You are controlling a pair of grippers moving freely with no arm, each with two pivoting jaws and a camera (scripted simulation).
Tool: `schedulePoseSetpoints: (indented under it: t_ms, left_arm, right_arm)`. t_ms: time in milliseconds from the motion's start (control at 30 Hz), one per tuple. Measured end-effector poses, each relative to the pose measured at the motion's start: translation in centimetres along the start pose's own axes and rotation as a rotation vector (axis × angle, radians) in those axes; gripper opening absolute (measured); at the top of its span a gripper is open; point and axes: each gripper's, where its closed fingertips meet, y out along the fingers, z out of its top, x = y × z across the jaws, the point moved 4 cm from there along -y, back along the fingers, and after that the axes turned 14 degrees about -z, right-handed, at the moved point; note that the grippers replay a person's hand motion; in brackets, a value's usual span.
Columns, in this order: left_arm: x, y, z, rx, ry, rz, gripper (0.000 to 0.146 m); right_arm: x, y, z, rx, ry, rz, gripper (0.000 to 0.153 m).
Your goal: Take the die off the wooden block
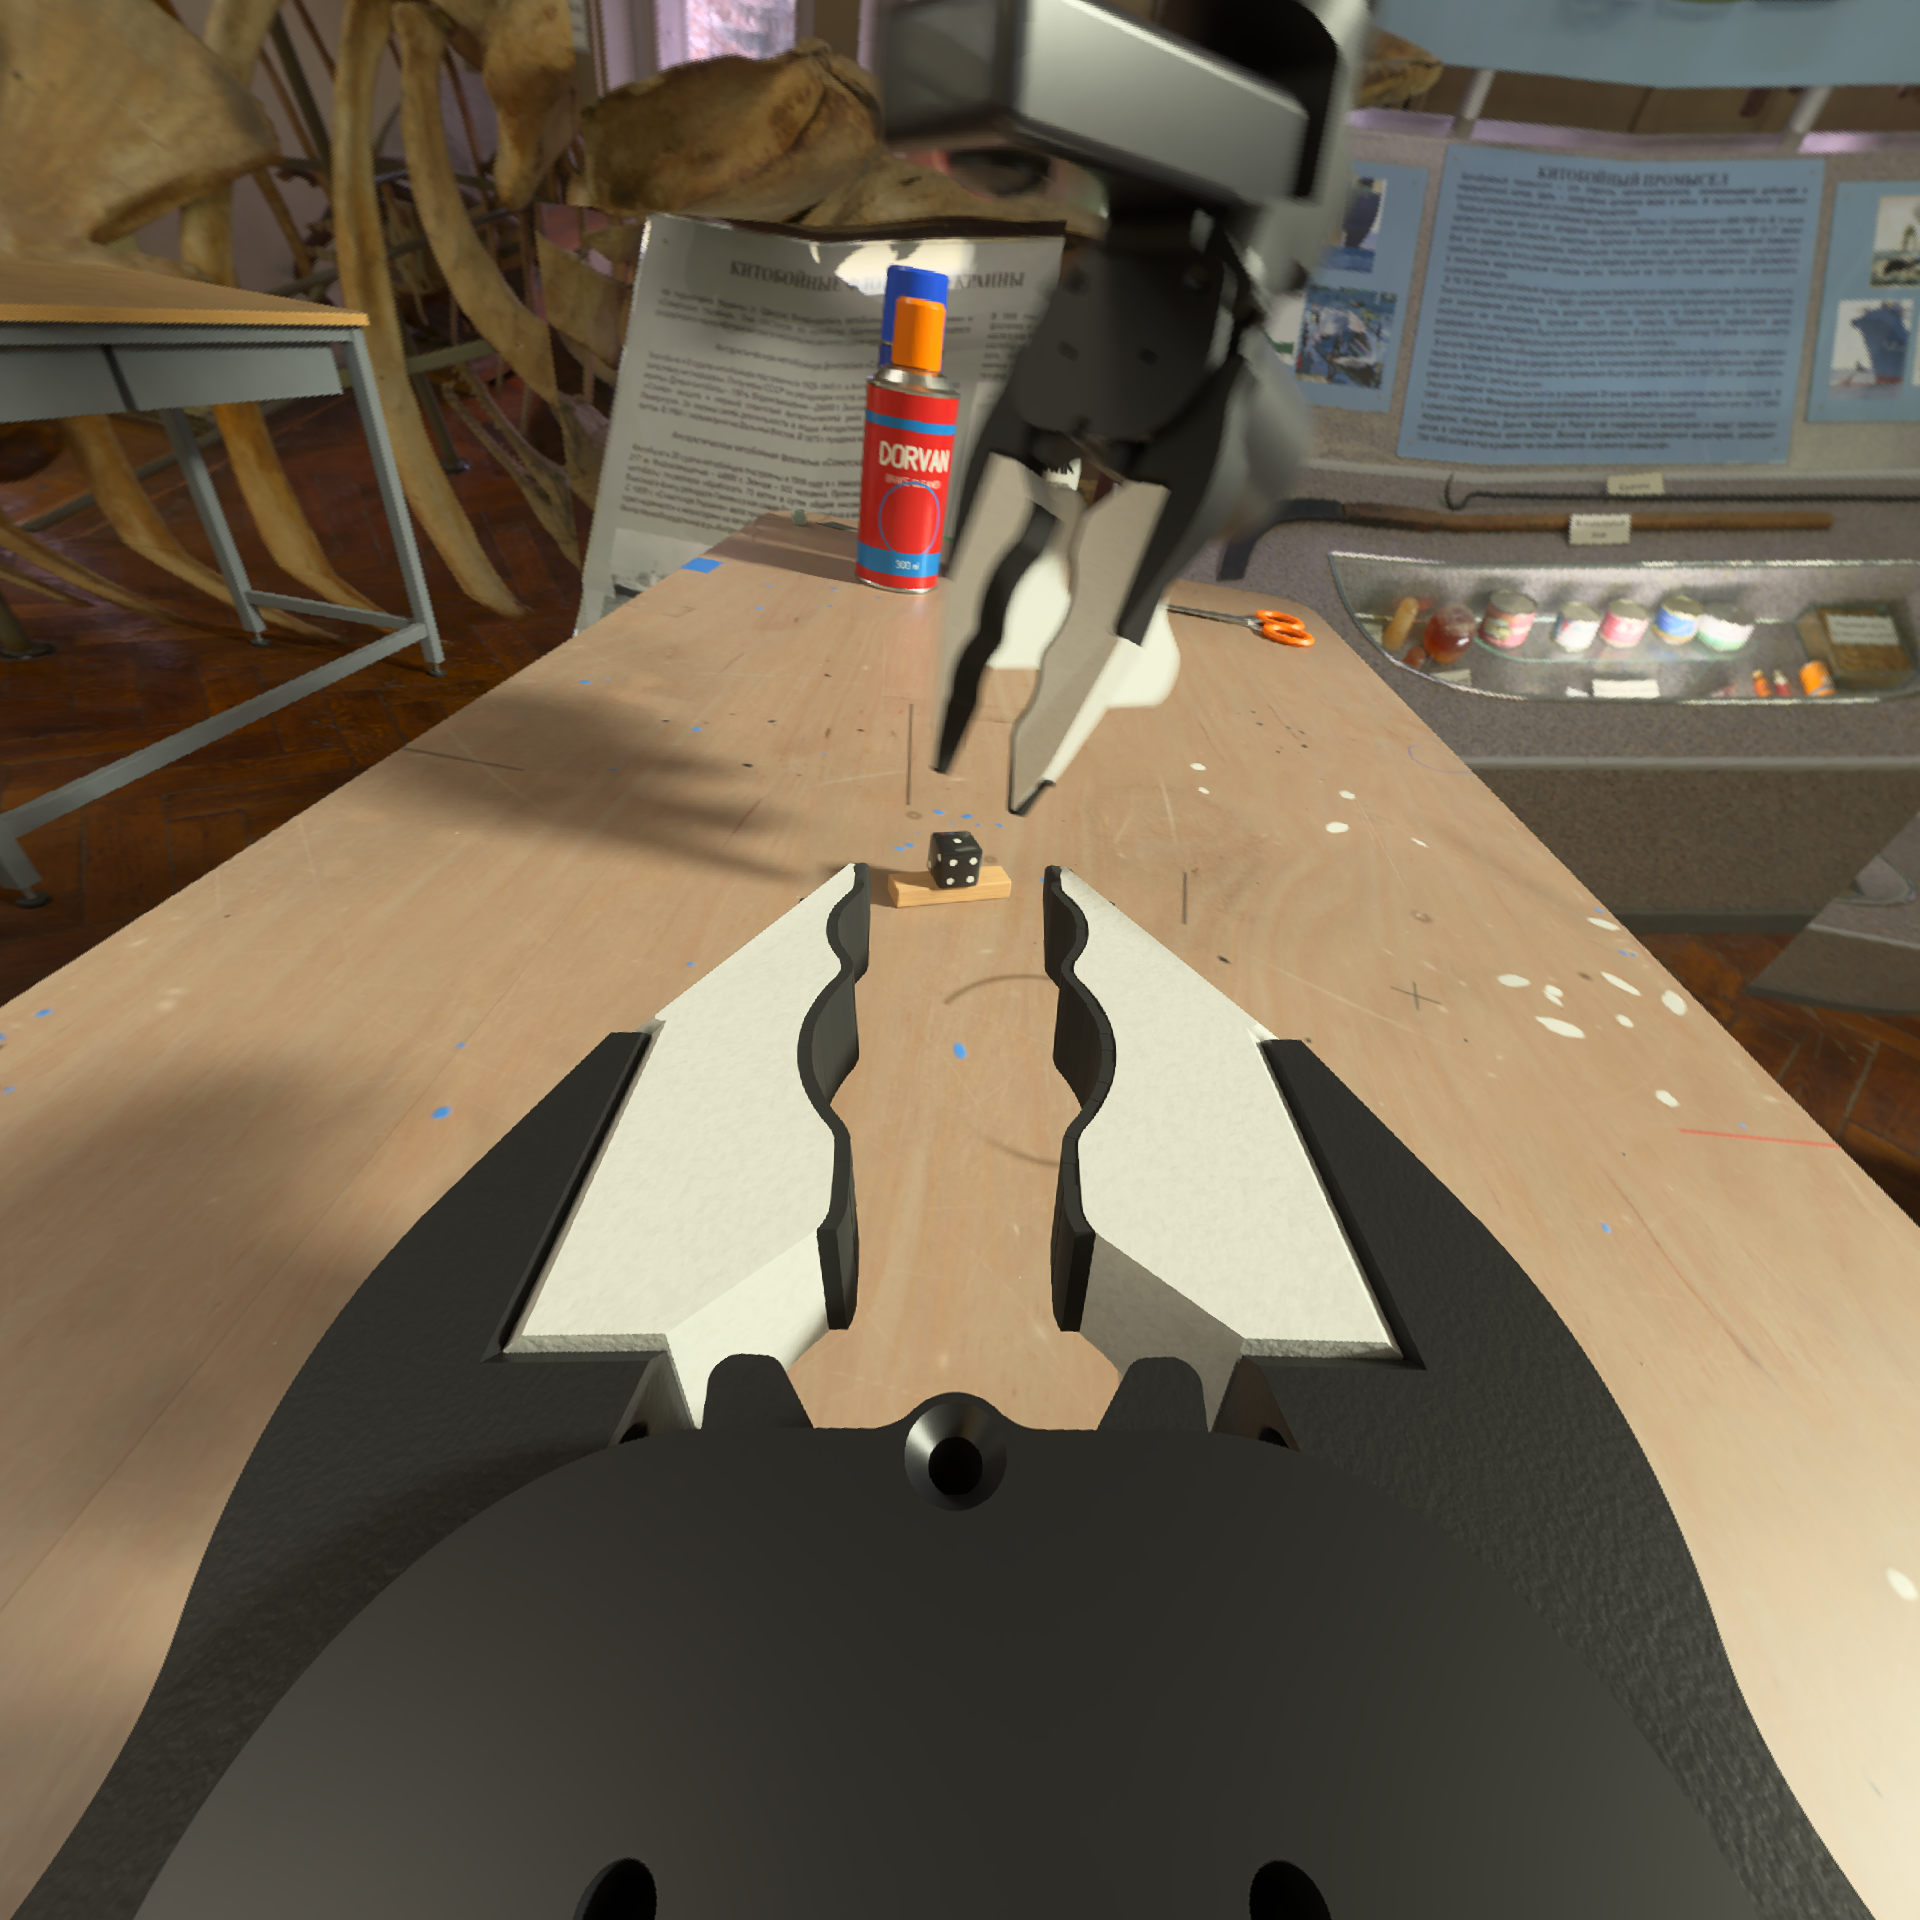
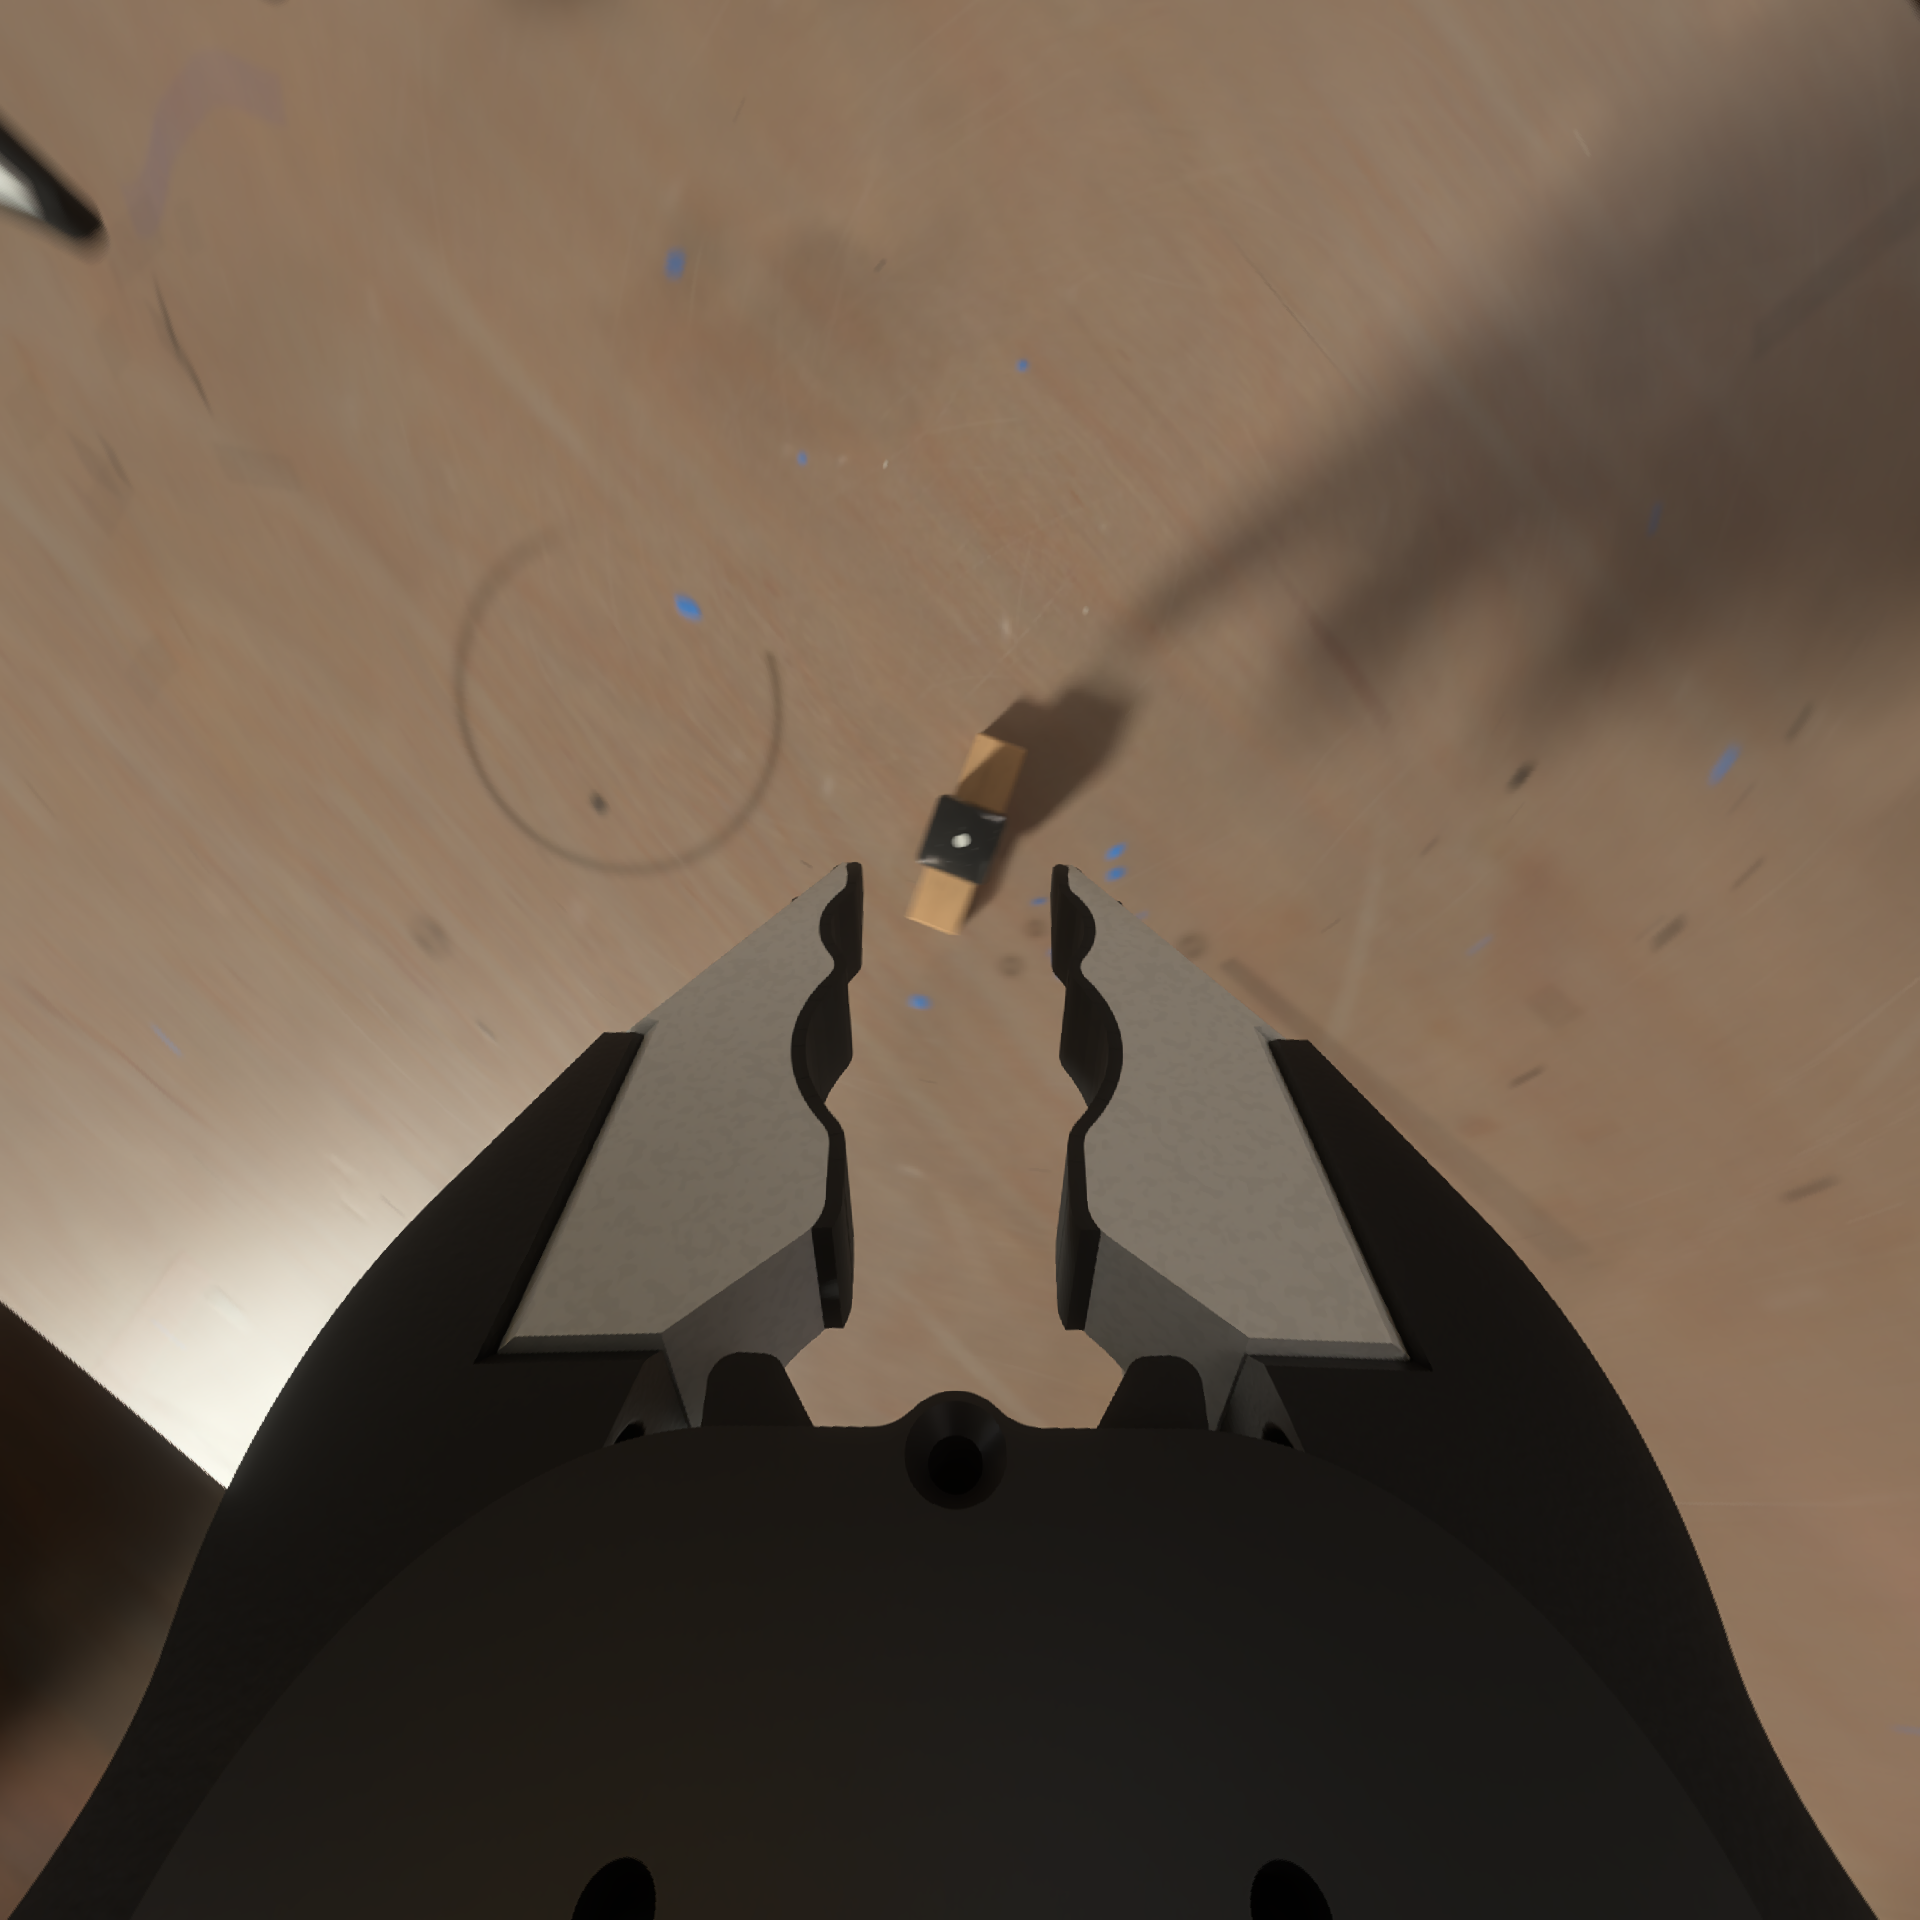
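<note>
My right gripper hangs above the scuffed, blue-flecked wooden tabletop, jaws parted and empty. Just past my fingertips, a small black cube die sits on a narrow tan wooden block.

Both the left gripper and the right gripper share one build: a broad matte black body with a small round hole at its centre, and two white fingers edged by wavy black pads.

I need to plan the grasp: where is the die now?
The die sits on the block mid-table, just beyond the left tongs. The right tongs hang open above it.
</note>
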Motion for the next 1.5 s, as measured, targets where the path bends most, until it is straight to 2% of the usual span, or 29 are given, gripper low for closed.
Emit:
schedulePoseSetpoints:
  t_ms: [33, 67, 133, 233, 400, 567, 700, 867, 967, 1033, 1133, 1233, 1300, 1400, 1500]
  left_arm:
    - [-0.1, -0.1, 0.0, 0.007, -0.003, 0.011, 0.033]
    - [-0.2, -0.2, 0.1, 0.015, -0.007, 0.017, 0.033]
    - [-0.2, -0.3, 0.4, 0.040, -0.018, 0.021, 0.033]
    - [0.0, -0.3, 0.8, 0.076, -0.022, 0.006, 0.033]
    - [0.4, -0.3, 1.0, 0.092, -0.015, -0.010, 0.033]
    - [0.2, -0.4, 0.9, 0.072, -0.004, 0.015, 0.033]
    - [0.0, -0.4, 0.7, 0.051, 0.000, 0.034, 0.033]
    - [0.0, -0.4, 0.6, 0.049, -0.003, 0.032, 0.033]
    - [0.0, -0.5, 0.7, 0.051, -0.004, 0.032, 0.033]
    - [0.0, -0.4, 0.6, 0.050, -0.003, 0.026, 0.033]
    - [0.0, -0.3, 0.5, 0.042, -0.003, 0.024, 0.033]
    - [0.2, -0.3, 0.7, 0.063, -0.014, -0.001, 0.033]
    - [0.3, -0.3, 0.9, 0.091, -0.021, -0.026, 0.033]
    - [0.7, -0.2, 1.2, 0.124, -0.028, -0.069, 0.033]
    - [1.4, 0.1, 1.4, 0.133, -0.008, -0.120, 0.033]
  right_arm:
    - [-0.6, -0.1, -0.7, 0.039, 0.151, -0.005, 0.034]
    - [-1.0, 0.0, -1.6, 0.038, 0.242, -0.056, 0.031]
    - [-2.0, 0.1, -3.2, -0.002, 0.302, -0.174, 0.025]
    - [-4.1, 0.3, -3.8, 0.007, 0.354, -0.124, 0.012]
    - [-3.9, 1.3, -3.9, -0.033, 0.350, -0.141, 0.019]
    - [-2.8, 2.1, -2.4, 0.041, 0.341, -0.069, 0.031]
    - [-2.2, 2.1, -2.0, 0.030, 0.290, -0.112, 0.037]
    - [-1.6, 2.4, -1.1, 0.032, 0.303, -0.206, 0.028]
    - [-1.4, 2.9, -1.1, 0.020, 0.314, -0.208, 0.026]
    - [-1.4, 3.0, -1.0, 0.026, 0.311, -0.207, 0.019]
    - [-1.3, 3.0, -1.1, 0.063, 0.272, -0.176, 0.016]
    - [-1.8, 2.4, -1.0, 0.167, 0.174, -0.030, 0.016]
    - [-2.1, 0.8, -0.3, 0.291, 0.109, 0.070, 0.016]
    - [-2.9, -2.7, 1.5, 0.453, -0.061, 0.162, 0.016]
    - [-4.2, -5.4, 3.4, 0.553, -0.199, 0.236, 0.016]
